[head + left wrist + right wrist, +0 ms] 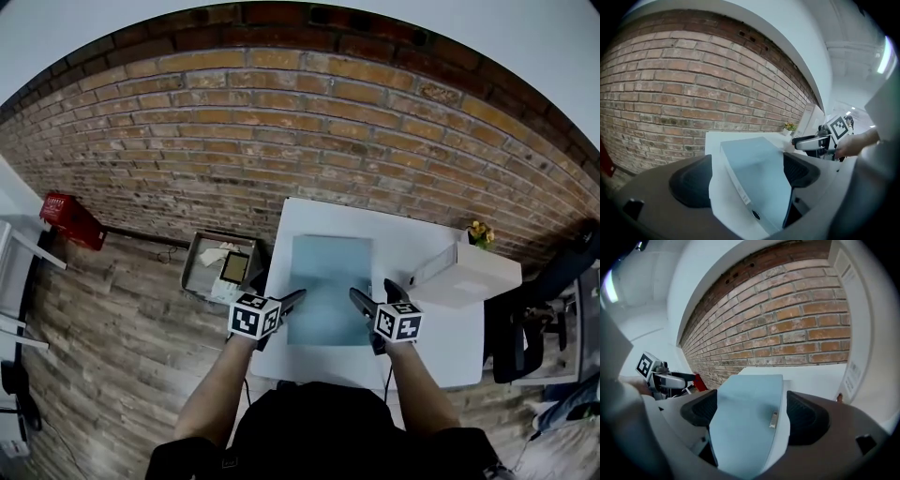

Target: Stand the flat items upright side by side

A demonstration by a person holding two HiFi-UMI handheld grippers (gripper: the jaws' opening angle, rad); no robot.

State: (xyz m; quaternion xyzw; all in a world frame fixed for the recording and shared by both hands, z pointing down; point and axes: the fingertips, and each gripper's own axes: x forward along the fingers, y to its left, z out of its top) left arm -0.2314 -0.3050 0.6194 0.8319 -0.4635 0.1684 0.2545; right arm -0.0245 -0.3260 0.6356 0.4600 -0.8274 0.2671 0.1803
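A pale blue flat file (328,291) lies flat in the middle of the white table (441,352). My left gripper (296,300) is at the file's near left edge and my right gripper (360,298) at its near right edge. In the left gripper view the file (759,173), with a finger hole in its spine, lies between the wide-apart jaws of the left gripper (745,176), and bare table shows beside the left pad. In the right gripper view the file (747,418), with a small metal clip, sits between the open jaws of the right gripper (753,412).
A white box (466,272) stands on the table's right side with small yellow flowers (480,232) behind it. On the wooden floor to the left is a grey tray (199,272) and a red crate (70,220). A brick wall runs behind the table.
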